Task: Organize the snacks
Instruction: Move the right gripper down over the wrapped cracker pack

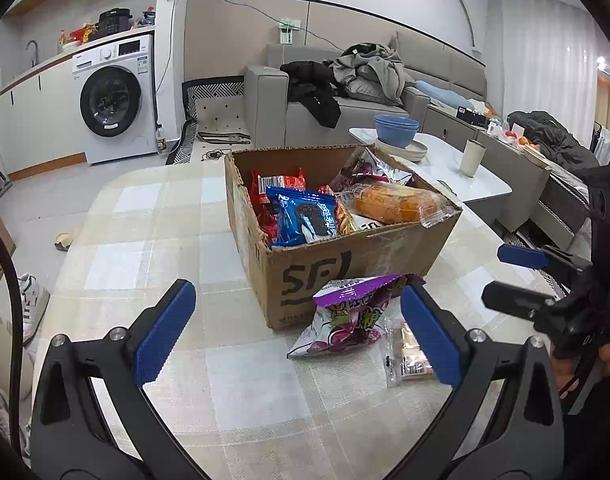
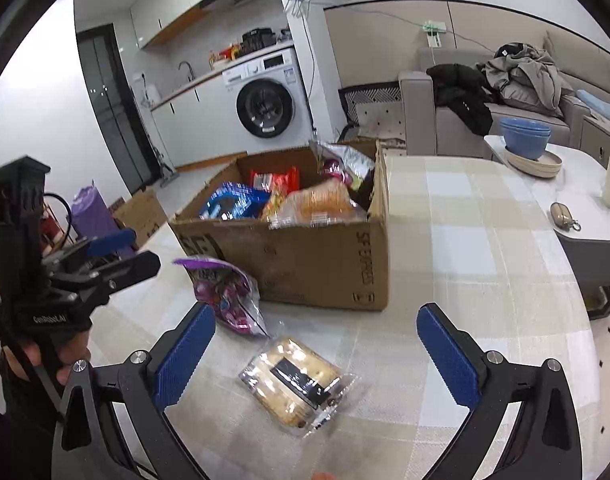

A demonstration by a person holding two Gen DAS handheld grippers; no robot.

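A cardboard box (image 1: 385,252) (image 2: 321,260) stands on the checked tablecloth, filled with snack packs: a blue cookie pack (image 1: 305,220), a red pack (image 1: 281,184) and an orange bread pack (image 1: 393,200). In front of the box lie a purple candy bag (image 1: 345,316) (image 2: 225,288) and a clear-wrapped cake pack (image 2: 297,380) (image 1: 405,356). My left gripper (image 1: 297,328) is open, with the purple bag just ahead near its right finger. My right gripper (image 2: 317,352) is open above the cake pack, nothing held. Each gripper also shows in the other's view: the right gripper (image 1: 521,280) and the left gripper (image 2: 121,256).
A white side table (image 1: 445,160) behind holds blue bowls (image 1: 397,130) on plates and a cup (image 1: 473,158). A grey sofa (image 1: 345,100) with piled clothes and a washing machine (image 1: 113,100) stand farther back. A small pouch (image 2: 563,214) lies on the side table.
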